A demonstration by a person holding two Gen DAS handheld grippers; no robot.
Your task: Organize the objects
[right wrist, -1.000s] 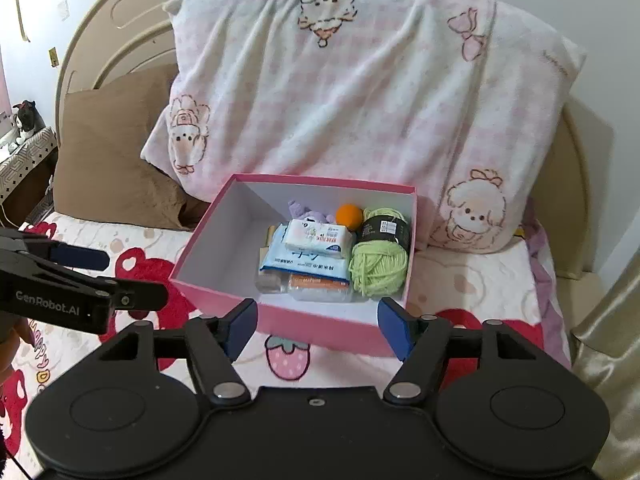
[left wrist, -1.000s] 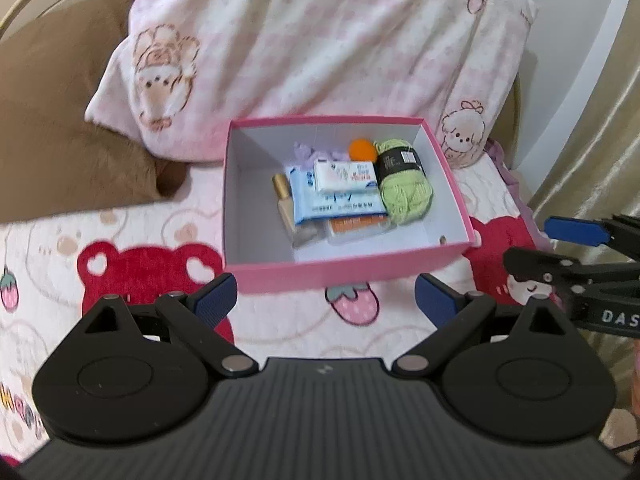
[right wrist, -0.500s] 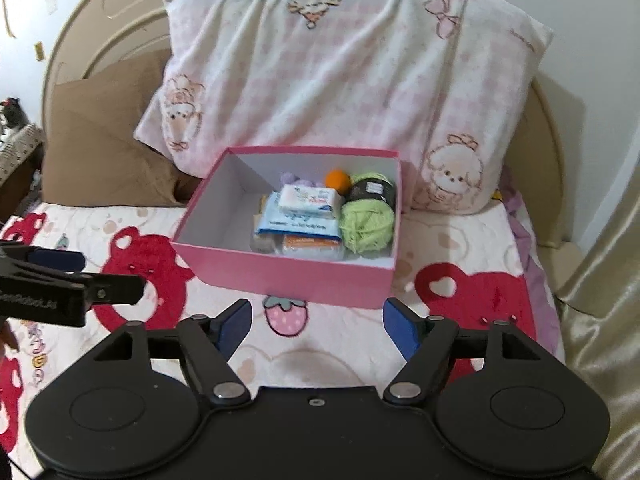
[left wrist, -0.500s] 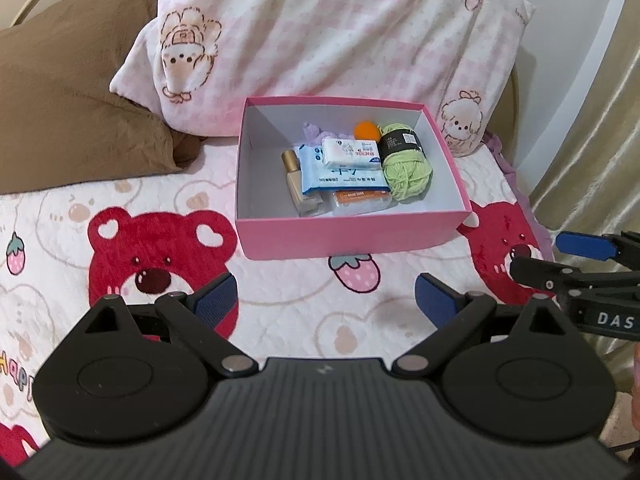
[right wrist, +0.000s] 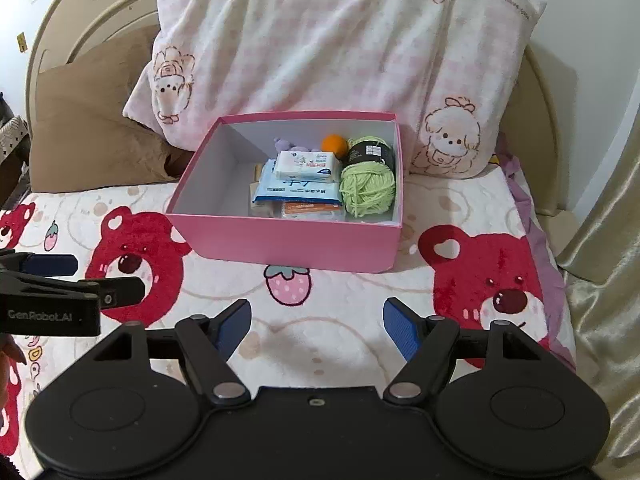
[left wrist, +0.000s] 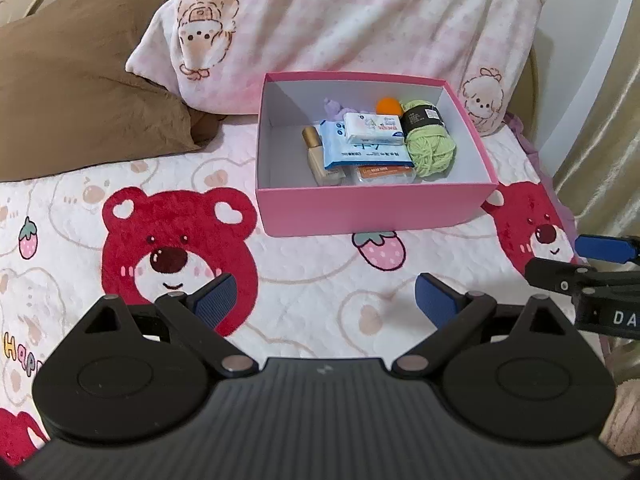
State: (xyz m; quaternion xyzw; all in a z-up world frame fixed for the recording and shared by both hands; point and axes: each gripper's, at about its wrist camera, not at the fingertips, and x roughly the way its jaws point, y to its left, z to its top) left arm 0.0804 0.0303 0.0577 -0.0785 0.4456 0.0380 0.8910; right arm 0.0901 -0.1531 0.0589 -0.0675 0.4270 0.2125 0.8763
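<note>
Left gripper (left wrist: 322, 299): blue-padded fingers (left wrist: 216, 298) spread wide, nothing between them, hovering above the bear-print bedspread (left wrist: 320, 280). Right gripper (right wrist: 316, 326): fingers (right wrist: 398, 328) likewise wide apart and empty, jaws having just been opening a little further, over the same bedspread, near a strawberry print.

Ahead of both: pink box (left wrist: 372, 208), open-topped, resting on the bedspread, well apart from either set of fingers. Inside, crowded toward its right half: green yarn ball (left wrist: 429, 148) with a black label against the right wall; orange ball (left wrist: 389, 105) at the back; white tissue pack (left wrist: 374, 128) lying atop a blue wipes pack (left wrist: 360, 151); beige bottle (left wrist: 320, 158) with gold cap on the left of the pile; orange-labelled packet (left wrist: 380, 172) at the front; something purple at the back, too hidden to name.

Behind the box: pink plaid pillow (right wrist: 340, 40) leaning on the headboard, brown pillow (left wrist: 80, 92) to its left.
</note>
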